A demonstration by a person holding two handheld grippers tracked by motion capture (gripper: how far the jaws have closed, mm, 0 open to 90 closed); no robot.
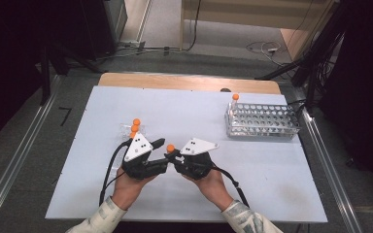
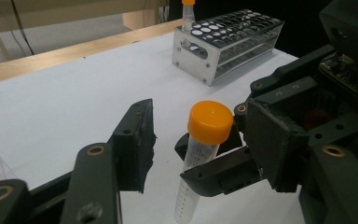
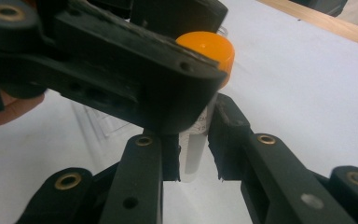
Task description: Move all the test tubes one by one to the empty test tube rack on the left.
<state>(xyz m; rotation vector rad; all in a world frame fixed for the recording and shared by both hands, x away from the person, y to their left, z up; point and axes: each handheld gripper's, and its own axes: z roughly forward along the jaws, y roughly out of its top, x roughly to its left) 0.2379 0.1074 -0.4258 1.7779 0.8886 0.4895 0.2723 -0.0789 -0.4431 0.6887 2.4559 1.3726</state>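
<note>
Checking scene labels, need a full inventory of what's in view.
Clear plastic tube with orange cap: 1, held between the claws.
Loose orange-capped tubes: about 3, left, beyond the left claw.
Metal perforated tube rack: 1, silver, far right.
Orange-capped tube in the rack: 1, left corner.
White board: 1, on wooden table.
Left claw: black, open around the cap.
Right claw: black, shut on the tube.
Hands: 2.

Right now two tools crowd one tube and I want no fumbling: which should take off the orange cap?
Left. The right hand-held gripper is clamped on the clear plastic tube below its orange screw cap, steadying it. The left hand-held gripper has its jaws either side of that cap, not yet pressing.
</note>
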